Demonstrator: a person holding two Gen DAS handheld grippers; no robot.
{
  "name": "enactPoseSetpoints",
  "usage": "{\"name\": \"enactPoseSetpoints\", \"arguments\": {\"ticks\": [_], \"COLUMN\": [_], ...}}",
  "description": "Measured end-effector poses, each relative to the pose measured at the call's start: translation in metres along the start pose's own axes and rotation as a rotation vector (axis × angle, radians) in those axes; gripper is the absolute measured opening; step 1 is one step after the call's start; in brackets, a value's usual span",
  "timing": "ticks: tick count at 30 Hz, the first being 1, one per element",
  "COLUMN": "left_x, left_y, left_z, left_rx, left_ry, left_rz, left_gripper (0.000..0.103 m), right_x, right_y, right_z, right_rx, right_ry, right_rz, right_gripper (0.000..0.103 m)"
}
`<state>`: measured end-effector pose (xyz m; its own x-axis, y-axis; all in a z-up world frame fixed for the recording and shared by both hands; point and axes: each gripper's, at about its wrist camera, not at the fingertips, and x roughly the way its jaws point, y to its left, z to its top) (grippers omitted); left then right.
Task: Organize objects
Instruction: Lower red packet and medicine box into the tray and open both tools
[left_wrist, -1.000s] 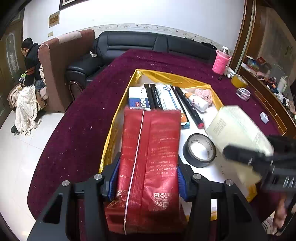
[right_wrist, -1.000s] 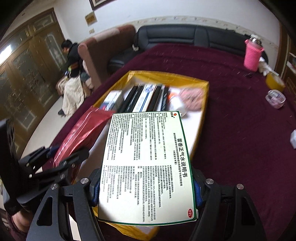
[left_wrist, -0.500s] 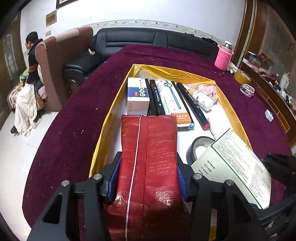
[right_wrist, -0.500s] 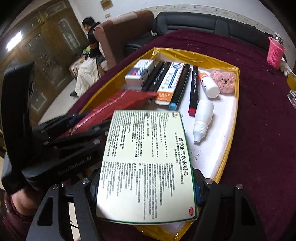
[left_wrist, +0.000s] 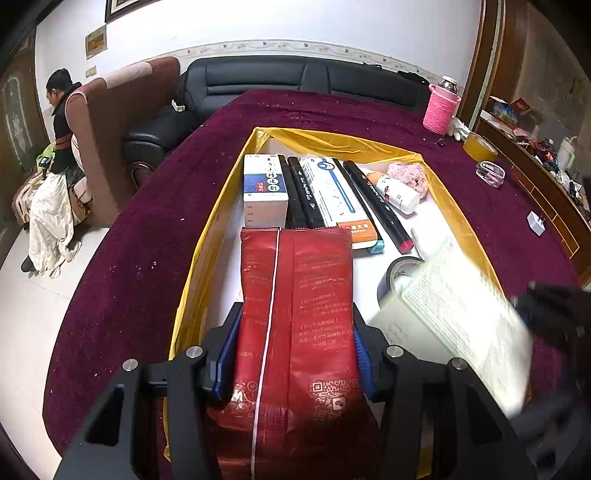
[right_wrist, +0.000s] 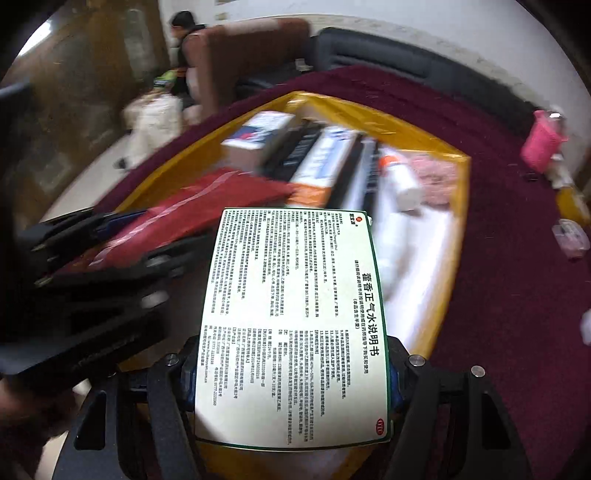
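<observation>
Left wrist view: the left tongs (left_wrist: 295, 354) are clenched on a red foil packet (left_wrist: 295, 325), squeezed by its long sides so its far end reaches out over the yellow-walled tray (left_wrist: 218, 236) on the maroon desk (left_wrist: 147, 229). Just beyond the packet's tip lie a blue-and-white box (left_wrist: 264, 188), black markers (left_wrist: 303, 192), a long white carton (left_wrist: 338, 195) and a small white bottle (left_wrist: 399, 192), laid side by side (apparently a row being built). To the right of these tongs sit a black tape roll (left_wrist: 397, 273) and a blurred printed leaflet (left_wrist: 454, 325). The tongs pitch steeply downward over the tray's near end.

Right wrist view: the right tongs (right_wrist: 291, 373) grasp the leaflet (right_wrist: 295, 325) by its side edges, keeping the sheet flat and face up, likely for laying down in the tray (right_wrist: 454, 229). The left tongs (right_wrist: 110, 254) and packet (right_wrist: 192, 218) show just to the left. These tongs also tip downward; the blurred background suggests motion.
</observation>
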<state>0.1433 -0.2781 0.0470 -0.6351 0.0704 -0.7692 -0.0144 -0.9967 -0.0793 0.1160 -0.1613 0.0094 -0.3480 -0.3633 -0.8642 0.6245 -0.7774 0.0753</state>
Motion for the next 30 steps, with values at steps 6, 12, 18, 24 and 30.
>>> {"name": "enactPoseSetpoints", "arguments": {"ticks": [6,12,18,24,30], "left_x": [0.0,-0.008,-0.022,-0.017,-0.03], "left_y": [0.001,0.005,-0.003,-0.004,0.013], "left_z": [0.001,0.003,0.009,0.013,0.011], "left_rx": [-0.006,-0.029,0.014,0.002,-0.061], "left_ry": [0.003,-0.035,-0.084,-0.081,-0.106], "left_rz": [-0.003,-0.023,-0.003,0.005,-0.009], "left_gripper": [0.052,0.052,0.045,0.045,0.045], "right_x": [0.001,-0.011,-0.039,-0.027,0.009], "right_y": [-0.009,-0.007,-0.025,-0.032,-0.02], "right_z": [-0.002,-0.005,0.016,0.044,0.044], "right_rx": [0.035,0.02,0.012,-0.064,-0.189], "right_ry": [0.065,-0.015,-0.142,-0.166,-0.139], "right_rz": [0.053,0.046,-0.144,-0.32,-0.399], "right_gripper": [0.076,0.077,0.076,0.076,0.075]}}
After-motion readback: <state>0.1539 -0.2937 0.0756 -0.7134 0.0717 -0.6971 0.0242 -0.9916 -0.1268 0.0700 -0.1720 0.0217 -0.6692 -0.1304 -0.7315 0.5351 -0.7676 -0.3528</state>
